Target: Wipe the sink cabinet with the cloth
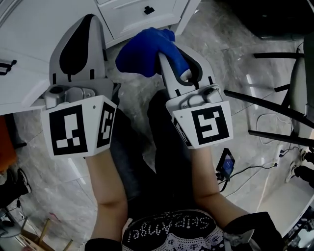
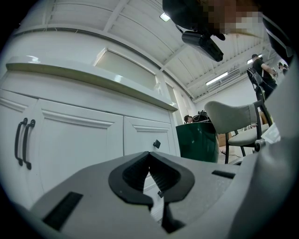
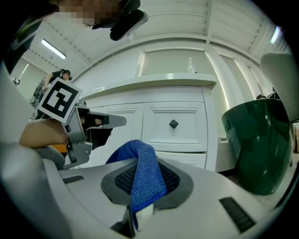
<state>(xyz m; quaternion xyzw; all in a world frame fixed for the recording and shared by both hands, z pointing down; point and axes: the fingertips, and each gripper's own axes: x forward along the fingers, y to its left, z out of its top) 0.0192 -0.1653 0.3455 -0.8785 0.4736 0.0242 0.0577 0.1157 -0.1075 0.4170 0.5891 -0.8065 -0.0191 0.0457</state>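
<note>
The white sink cabinet (image 1: 130, 22) fills the top left of the head view, with doors and a countertop edge in the left gripper view (image 2: 79, 144) and a knobbed door in the right gripper view (image 3: 174, 135). A blue cloth (image 1: 144, 51) bunches over the tips of my right gripper (image 1: 169, 61), which is shut on it. In the right gripper view the cloth (image 3: 145, 179) drapes between the pads of that gripper (image 3: 142, 163). My left gripper (image 1: 88, 22) sits close to the cabinet front, shut with nothing in it (image 2: 149, 156).
Paired black handles (image 2: 23, 142) and a small dark knob (image 1: 148, 10) stand out from the doors. A dark green bin (image 3: 254, 144) stands at the cabinet's right end. Beyond it is a grey chair (image 2: 238, 116). Black chair legs (image 1: 274, 105) and cables (image 1: 255, 166) cross the marble floor.
</note>
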